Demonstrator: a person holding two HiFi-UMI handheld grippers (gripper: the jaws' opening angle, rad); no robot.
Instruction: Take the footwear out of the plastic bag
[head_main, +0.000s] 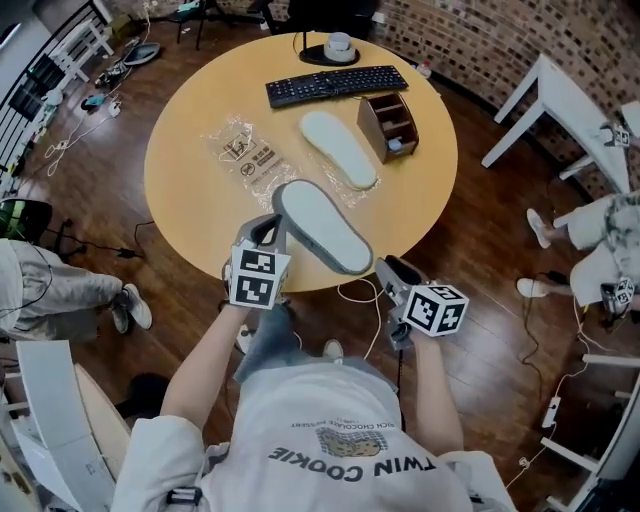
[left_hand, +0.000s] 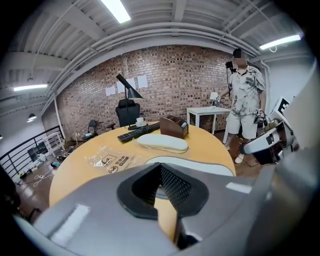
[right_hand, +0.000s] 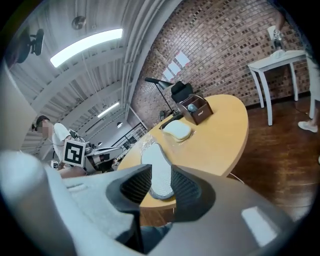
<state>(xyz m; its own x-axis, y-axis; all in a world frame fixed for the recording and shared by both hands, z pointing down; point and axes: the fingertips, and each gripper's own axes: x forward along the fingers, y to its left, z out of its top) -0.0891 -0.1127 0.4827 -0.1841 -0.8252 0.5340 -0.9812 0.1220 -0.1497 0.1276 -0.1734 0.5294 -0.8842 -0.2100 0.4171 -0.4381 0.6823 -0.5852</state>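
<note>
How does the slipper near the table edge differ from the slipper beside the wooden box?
The near slipper is gripped at one end by the left gripper; the far slipper lies free on the table. The near slipper pokes past the table edge; the far slipper lies wholly on it. Both are pale and outside the printed bag.

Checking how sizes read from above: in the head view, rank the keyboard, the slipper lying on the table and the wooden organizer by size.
1. Keyboard
2. Slipper on the table: longer, narrower
3. Wooden organizer: shorter, wider
The last two look close; their order is unsure.
</note>
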